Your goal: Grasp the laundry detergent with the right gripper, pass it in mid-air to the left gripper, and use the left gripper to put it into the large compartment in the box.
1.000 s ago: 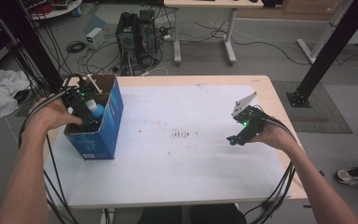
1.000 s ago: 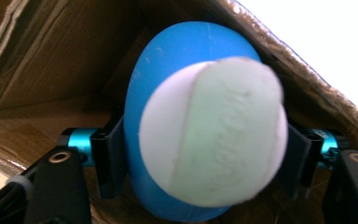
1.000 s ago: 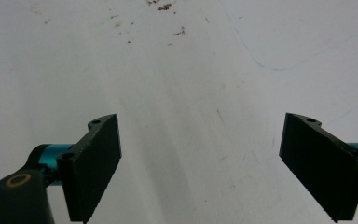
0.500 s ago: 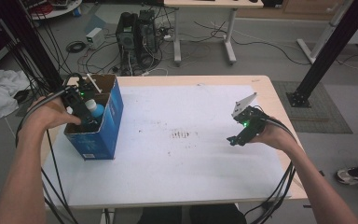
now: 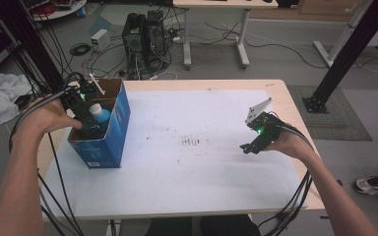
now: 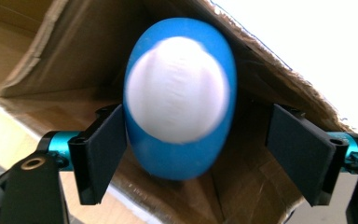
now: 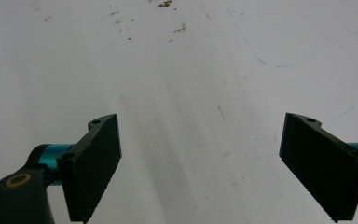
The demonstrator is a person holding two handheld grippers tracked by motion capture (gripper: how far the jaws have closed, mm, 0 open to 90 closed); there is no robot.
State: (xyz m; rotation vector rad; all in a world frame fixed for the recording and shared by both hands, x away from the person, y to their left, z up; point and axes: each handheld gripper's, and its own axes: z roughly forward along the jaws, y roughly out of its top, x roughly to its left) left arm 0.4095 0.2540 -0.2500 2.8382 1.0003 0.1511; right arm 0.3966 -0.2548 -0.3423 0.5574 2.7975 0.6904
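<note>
My left gripper point(image 6: 193, 154) sits inside the blue box point(image 5: 112, 132); its jaws have just been opening, and the blue bottle point(image 6: 179, 98) stands between them, right pad clear. My right gripper point(image 7: 216, 163) hovers wide open, empty, over the table point(image 5: 192, 172)

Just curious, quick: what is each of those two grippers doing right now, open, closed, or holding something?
Left gripper: jaws just opened, blue bottle between them inside the box, no longer clamped.
Right gripper: open, holding nothing.
</note>
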